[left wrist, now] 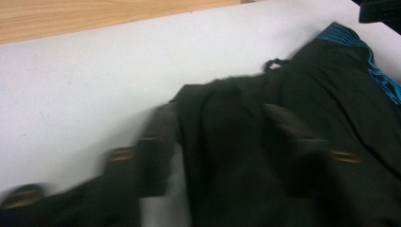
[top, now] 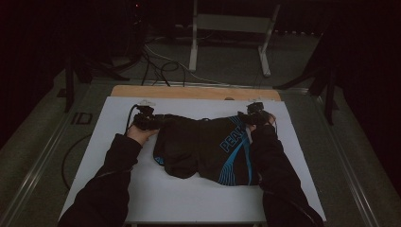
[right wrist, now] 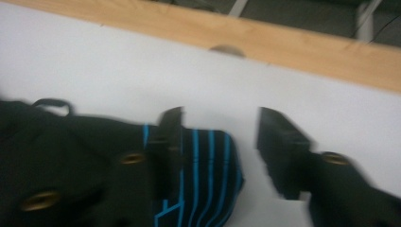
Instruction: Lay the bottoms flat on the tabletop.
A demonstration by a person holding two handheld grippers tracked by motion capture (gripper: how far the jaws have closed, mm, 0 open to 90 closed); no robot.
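2 forearms in dark sleeves enter from the desk's near edge and flank a black garment (top: 203, 149) with blue stripes and lettering. It lies spread on the white desk (top: 189, 198), its striped corners toward the far edge. The left gripper (top: 144, 120) and right gripper (top: 255, 116) sit at those 2 far corners, apparently having set the cloth down flat. Both stand with jaws parted, pressing on nothing; cloth lies between the left pair, a striped corner beside the right pair.
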